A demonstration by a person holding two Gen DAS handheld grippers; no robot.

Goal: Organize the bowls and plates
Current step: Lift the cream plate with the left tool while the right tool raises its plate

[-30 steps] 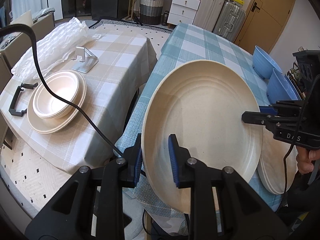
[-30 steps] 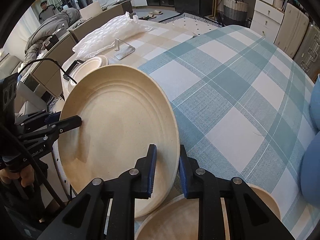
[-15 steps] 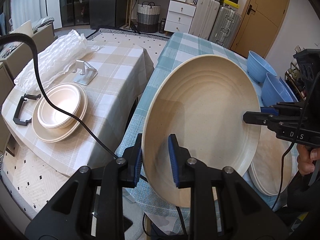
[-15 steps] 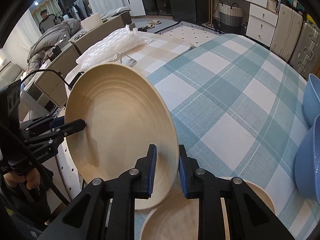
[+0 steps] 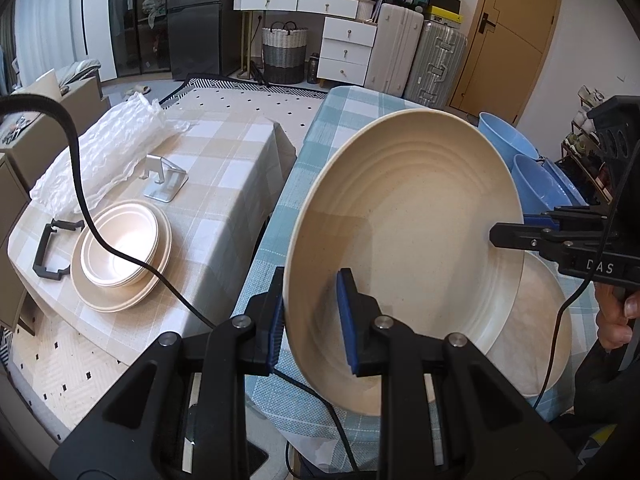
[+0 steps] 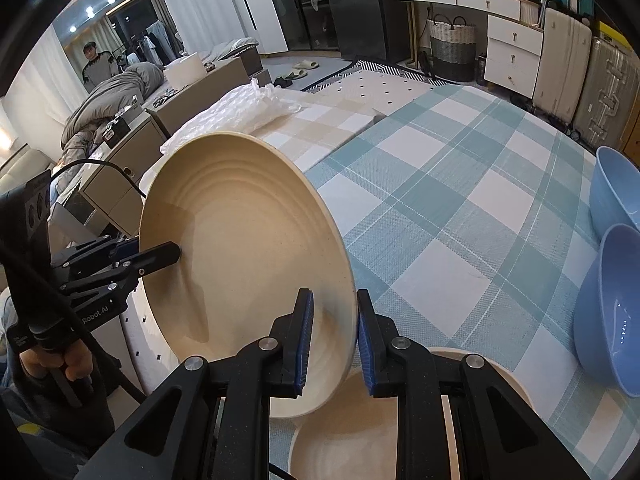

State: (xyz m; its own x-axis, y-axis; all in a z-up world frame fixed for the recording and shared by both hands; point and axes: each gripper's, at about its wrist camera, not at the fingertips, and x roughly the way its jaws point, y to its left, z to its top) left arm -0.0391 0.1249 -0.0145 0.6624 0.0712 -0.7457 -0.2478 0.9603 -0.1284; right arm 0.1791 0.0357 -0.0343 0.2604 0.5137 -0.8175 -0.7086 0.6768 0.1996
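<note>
Plates are partly sorted: one beige plate (image 5: 408,248) hangs tilted above the blue-check table (image 6: 460,208), its rim pinched by the left hand-held gripper (image 5: 310,316) and right hand-held gripper (image 6: 332,336), above remaining plates (image 6: 352,432); blue bowls (image 6: 612,280) wait, beige stack (image 5: 120,256) beyond.

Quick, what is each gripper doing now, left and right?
Left gripper: shut on the beige plate rim.
Right gripper: shut on the opposite rim of the same plate.
</note>
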